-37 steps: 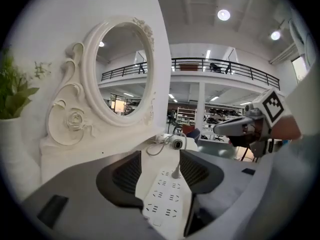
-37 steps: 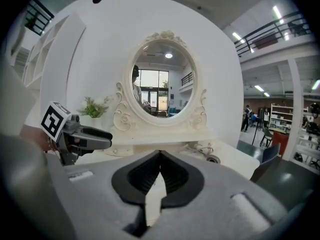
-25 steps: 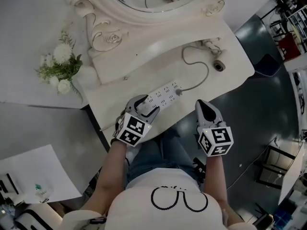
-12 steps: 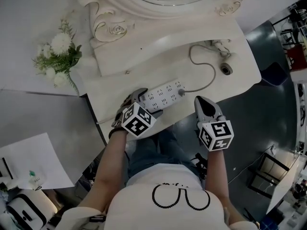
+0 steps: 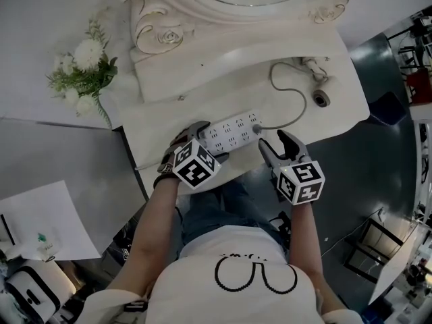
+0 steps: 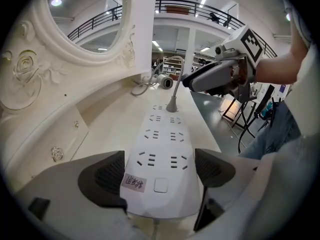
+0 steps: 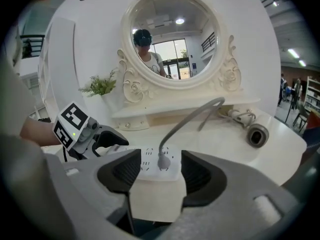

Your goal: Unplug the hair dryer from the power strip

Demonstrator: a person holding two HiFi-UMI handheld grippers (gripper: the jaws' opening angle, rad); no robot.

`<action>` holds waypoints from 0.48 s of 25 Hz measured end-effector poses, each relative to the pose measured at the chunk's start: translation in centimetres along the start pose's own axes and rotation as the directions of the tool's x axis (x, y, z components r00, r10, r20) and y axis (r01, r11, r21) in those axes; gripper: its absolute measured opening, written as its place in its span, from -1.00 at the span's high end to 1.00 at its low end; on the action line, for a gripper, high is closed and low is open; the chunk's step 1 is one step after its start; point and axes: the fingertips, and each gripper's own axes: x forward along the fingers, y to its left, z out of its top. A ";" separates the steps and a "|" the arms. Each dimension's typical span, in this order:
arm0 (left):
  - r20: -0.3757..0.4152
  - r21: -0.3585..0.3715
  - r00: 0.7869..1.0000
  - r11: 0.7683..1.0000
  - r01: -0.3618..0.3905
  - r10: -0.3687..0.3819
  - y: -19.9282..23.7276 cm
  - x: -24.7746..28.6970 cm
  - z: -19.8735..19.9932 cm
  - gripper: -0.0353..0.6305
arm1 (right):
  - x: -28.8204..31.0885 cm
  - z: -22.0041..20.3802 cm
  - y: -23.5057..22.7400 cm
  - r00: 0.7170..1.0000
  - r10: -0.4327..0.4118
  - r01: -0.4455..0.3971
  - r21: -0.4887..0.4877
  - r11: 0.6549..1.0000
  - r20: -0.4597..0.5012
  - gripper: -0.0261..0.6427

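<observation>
Item 1: left gripper (image 5: 209, 142), mine. Jaws spread wide, having just been opening; they straddled the near end of the power strip (image 5: 233, 132) without clamping it, a gap showing at one pad at least.

Item 2: right gripper (image 5: 275, 142), mine. Jaws half apart, having just been opening, aimed at the strip's far end. The grey plug (image 7: 163, 161) showed between them in the right gripper view; the pads were not pressed on it.

Item 3: power strip, white, flat on the dressing table (image 5: 202, 100) near its front edge, the plug seated in its end socket.

Item 4: grey cord (image 5: 289, 106), curving back to the hair dryer (image 5: 318, 79), which lay near the table's right end.

Item 5: white flowers (image 5: 82, 73), left of the mirror frame (image 5: 169, 19).
</observation>
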 end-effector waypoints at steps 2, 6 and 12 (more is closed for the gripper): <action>0.003 -0.001 1.000 1.000 0.001 -0.001 0.0 0.0 0.0 -0.41 | 1.0 0.0 -0.1 1.000 0.007 -0.008 0.036 0.999 0.013 0.12; 0.008 -0.003 1.000 1.000 0.003 -0.003 0.0 0.0 0.0 -0.41 | 3.6 0.4 -0.6 0.999 -0.008 0.005 0.080 0.997 0.042 0.11; 0.007 -0.011 1.000 1.000 0.006 -0.006 0.1 0.0 0.0 -0.41 | 4.9 1.4 -0.3 0.988 -0.028 0.026 0.017 1.000 0.150 0.70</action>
